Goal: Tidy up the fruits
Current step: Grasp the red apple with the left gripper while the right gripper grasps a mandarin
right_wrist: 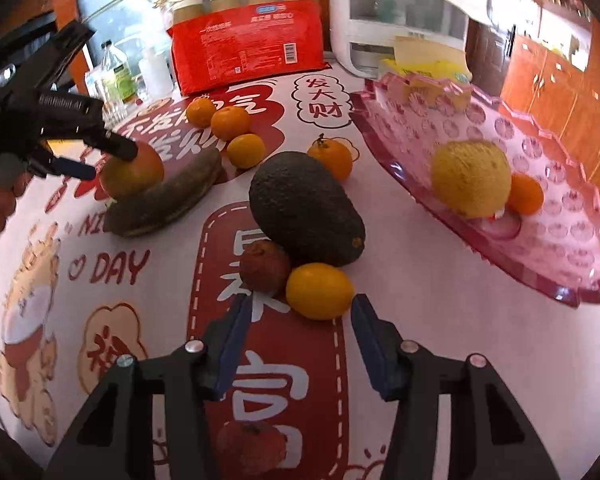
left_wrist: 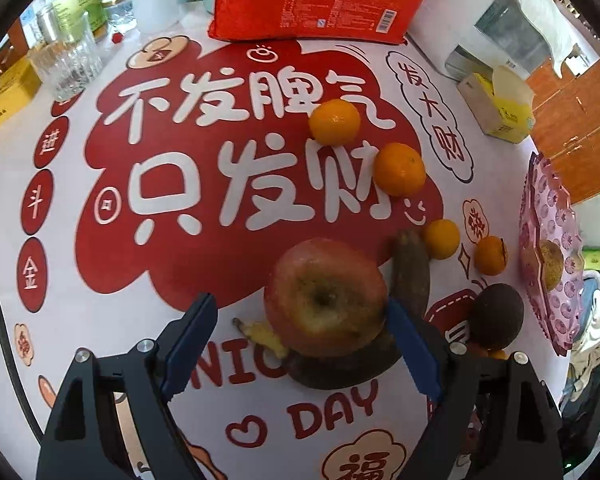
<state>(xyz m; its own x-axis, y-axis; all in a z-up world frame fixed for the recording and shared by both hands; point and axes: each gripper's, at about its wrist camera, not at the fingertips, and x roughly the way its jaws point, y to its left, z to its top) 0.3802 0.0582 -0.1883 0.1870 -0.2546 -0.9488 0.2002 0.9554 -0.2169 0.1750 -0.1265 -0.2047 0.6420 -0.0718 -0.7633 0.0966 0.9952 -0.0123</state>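
The left gripper (left_wrist: 302,322) has a black frame made of two wide arms shaped like open triangles. Each arm has two round silver screws on top. Its two fingers (left_wrist: 190,344) are flat, dark blue strips, and the right strip has a bumpy, toothed edge. In the right wrist view, the left gripper (right_wrist: 100,158) looks black all over, with small pale letters printed along its side and a dark blue strip poking out in front. The right gripper (right_wrist: 300,336) is built the same way: a black frame, four shiny round screws, and two flat dark blue fingers (right_wrist: 230,350).
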